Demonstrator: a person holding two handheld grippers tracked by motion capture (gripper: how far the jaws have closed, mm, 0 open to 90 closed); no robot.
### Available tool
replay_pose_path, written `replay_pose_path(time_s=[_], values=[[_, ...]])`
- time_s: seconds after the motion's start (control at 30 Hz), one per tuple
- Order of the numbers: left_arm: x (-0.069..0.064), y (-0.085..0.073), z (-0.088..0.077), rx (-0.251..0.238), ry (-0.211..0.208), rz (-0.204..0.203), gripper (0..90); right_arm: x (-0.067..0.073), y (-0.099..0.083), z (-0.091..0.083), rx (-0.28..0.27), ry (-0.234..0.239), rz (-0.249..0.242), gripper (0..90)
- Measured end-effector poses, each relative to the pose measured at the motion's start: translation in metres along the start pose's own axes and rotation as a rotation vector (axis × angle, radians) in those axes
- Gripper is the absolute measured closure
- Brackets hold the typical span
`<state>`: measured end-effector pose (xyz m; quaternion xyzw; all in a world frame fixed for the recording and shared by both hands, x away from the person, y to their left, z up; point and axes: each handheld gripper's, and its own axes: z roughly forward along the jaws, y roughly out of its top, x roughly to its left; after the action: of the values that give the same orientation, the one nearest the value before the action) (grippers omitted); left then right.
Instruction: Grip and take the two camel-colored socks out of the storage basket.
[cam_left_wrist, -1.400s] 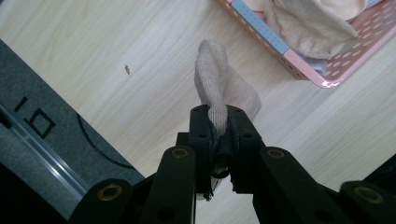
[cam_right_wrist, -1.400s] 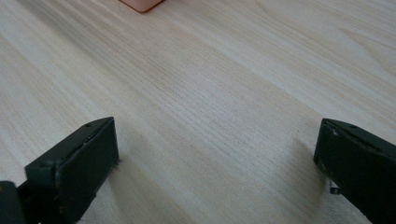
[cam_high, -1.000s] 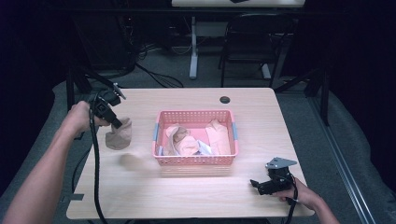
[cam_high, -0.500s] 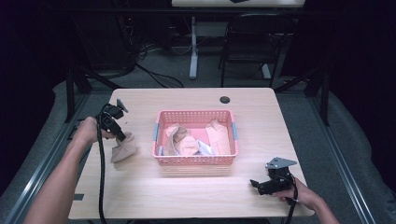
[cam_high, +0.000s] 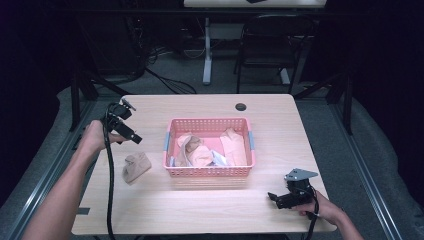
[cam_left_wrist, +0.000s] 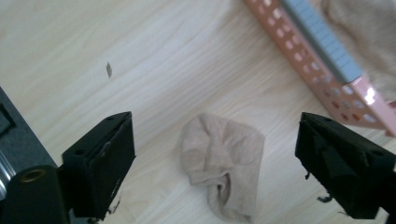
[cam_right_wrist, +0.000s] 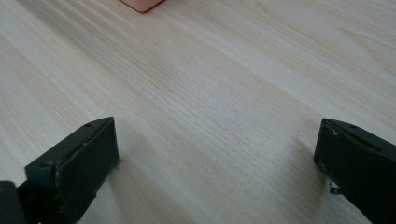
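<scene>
A crumpled beige sock (cam_high: 136, 166) (cam_left_wrist: 223, 164) lies on the wooden table left of the pink basket (cam_high: 209, 172) (cam_left_wrist: 312, 60). My left gripper (cam_high: 136, 139) (cam_left_wrist: 215, 172) hovers above that sock, open, with nothing between its jaws. The basket holds several more beige socks (cam_high: 197, 150). Near the table's front right edge my right gripper (cam_high: 272, 198) (cam_right_wrist: 217, 172) rests low over bare wood, open and empty, pointing left.
A small black round cap (cam_high: 241, 106) sits on the table behind the basket. A corner of the basket (cam_right_wrist: 141, 4) shows at the top of the right gripper view. A chair (cam_high: 270, 50) and a table leg (cam_high: 206, 50) stand beyond the far edge.
My left gripper let go of the beige sock, which now lies on the table left of the basket, and rose slightly. The right gripper stayed put.
</scene>
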<state>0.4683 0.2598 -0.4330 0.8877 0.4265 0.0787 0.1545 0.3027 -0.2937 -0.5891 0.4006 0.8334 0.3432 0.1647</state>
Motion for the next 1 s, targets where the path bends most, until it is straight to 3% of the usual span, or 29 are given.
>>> replay_pose_path(time_s=[0.07,0.17,0.43,0.63,0.87,1.0], values=[[-0.013,0.01,-0.005,-0.025,0.004,0.037,7.1,0.0,0.0,0.0,0.0,0.0,0.0,0.0],[-0.021,0.017,-0.007,-0.043,-0.004,0.058,4.9,0.0,0.0,0.0,0.001,-0.001,-0.001,0.0],[-0.055,0.042,-0.003,-0.064,-0.006,0.169,0.3,0.0,0.0,0.0,0.003,-0.001,-0.003,0.0],[-0.076,0.059,0.007,-0.075,-0.052,0.243,0.3,0.0,0.0,0.0,0.002,-0.001,-0.002,0.0],[-0.1,0.076,0.028,-0.047,-0.085,0.307,0.3,0.0,0.0,0.0,0.002,0.0,-0.002,0.0],[-0.105,0.081,0.038,-0.02,-0.12,0.333,1.2,0.0,0.0,0.0,0.002,-0.001,-0.003,0.0]])
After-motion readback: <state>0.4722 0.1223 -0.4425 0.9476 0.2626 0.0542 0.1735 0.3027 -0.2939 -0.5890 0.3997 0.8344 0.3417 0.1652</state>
